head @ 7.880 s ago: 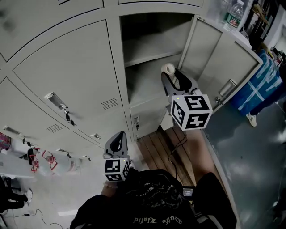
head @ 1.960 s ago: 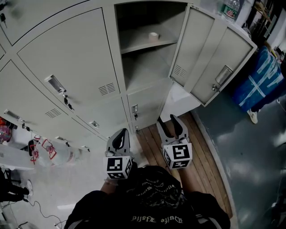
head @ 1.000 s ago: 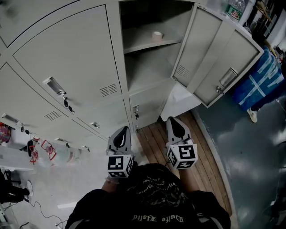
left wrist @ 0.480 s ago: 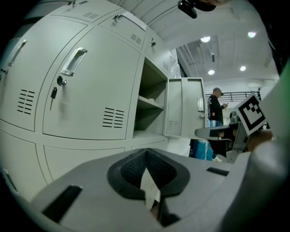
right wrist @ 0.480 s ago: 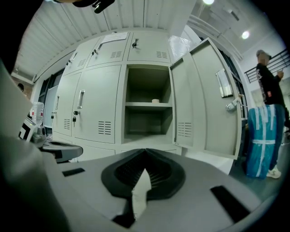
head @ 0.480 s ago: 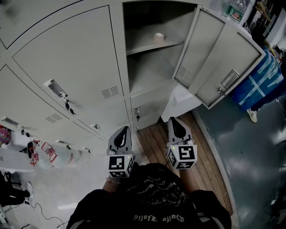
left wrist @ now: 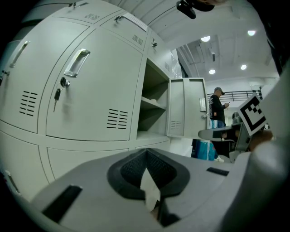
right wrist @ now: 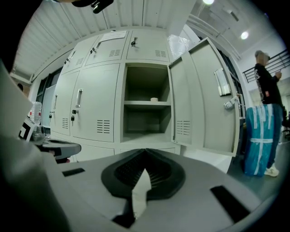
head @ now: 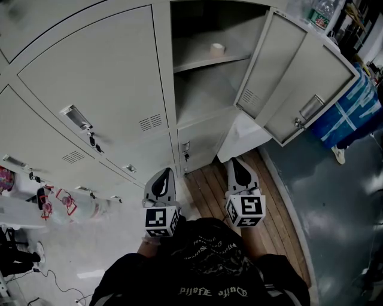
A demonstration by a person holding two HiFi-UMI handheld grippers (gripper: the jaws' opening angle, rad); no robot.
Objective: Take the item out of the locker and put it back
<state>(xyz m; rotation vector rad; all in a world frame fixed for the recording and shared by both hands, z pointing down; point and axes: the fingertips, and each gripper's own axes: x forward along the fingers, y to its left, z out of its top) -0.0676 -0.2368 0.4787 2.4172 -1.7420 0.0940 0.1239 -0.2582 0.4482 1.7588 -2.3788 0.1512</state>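
The item, a small pale roll of tape (head: 216, 48), lies on the upper shelf of the open locker (head: 206, 89); the right gripper view shows the tape roll (right wrist: 154, 99) there too, far ahead. The locker door (head: 293, 77) stands swung out to the right. Both grippers hang low in front of the person's body, well short of the locker. My left gripper (head: 163, 174) is shut and empty, pointing at the closed doors (left wrist: 90, 86). My right gripper (head: 236, 164) is shut with nothing in it, aimed at the open compartment (right wrist: 147, 104).
Closed locker doors with handles and keys (head: 90, 128) fill the left. A wooden floor strip (head: 206, 185) runs under the grippers. A blue-and-white bag (head: 353, 110) stands beside the door, with a person (right wrist: 267, 77) next to it. A bottle (head: 320, 15) sits on top of the lockers.
Earlier the right gripper held the tape roll at the locker opening. The roll now rests on the upper shelf; the right gripper has come back down and shut. The left barely moved.
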